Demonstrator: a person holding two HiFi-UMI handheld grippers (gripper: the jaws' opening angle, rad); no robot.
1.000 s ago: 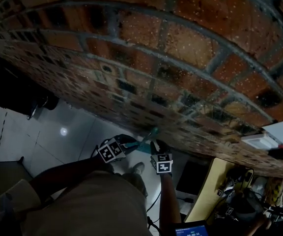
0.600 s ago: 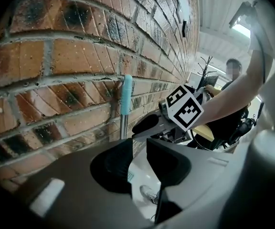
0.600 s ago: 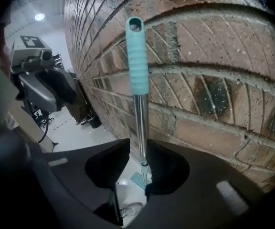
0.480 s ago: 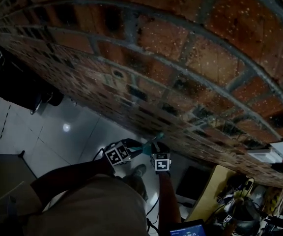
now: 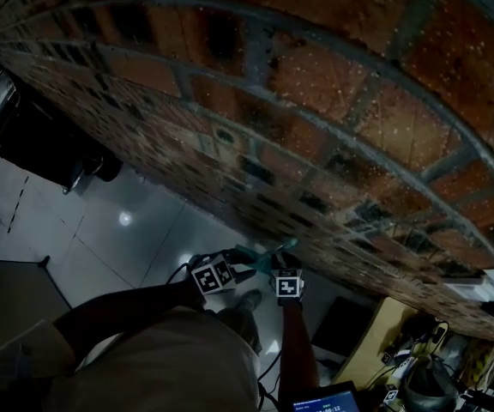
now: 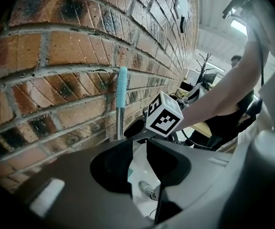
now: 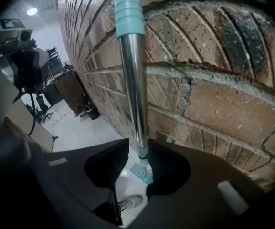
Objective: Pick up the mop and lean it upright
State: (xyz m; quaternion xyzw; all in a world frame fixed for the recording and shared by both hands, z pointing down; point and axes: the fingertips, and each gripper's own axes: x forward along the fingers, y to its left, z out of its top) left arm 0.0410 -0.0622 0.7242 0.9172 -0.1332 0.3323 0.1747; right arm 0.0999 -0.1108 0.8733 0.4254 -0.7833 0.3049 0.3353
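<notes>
Standing upright beside brick wall [image 5: 316,75]: mop [image 7: 132,80]; glossy pale tiled floor [image 5: 101,230] below.

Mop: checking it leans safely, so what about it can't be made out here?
- Mop head: right gripper view, only a sliver shows past the right gripper, whose jaws have just been opening around the pole.
- Teal grip: top cut off by that view's upper edge.
- Pole's lower part: left gripper view, hidden behind the left gripper.
- Head view: too dark and small to tell whether it touches the brick wall.
</notes>
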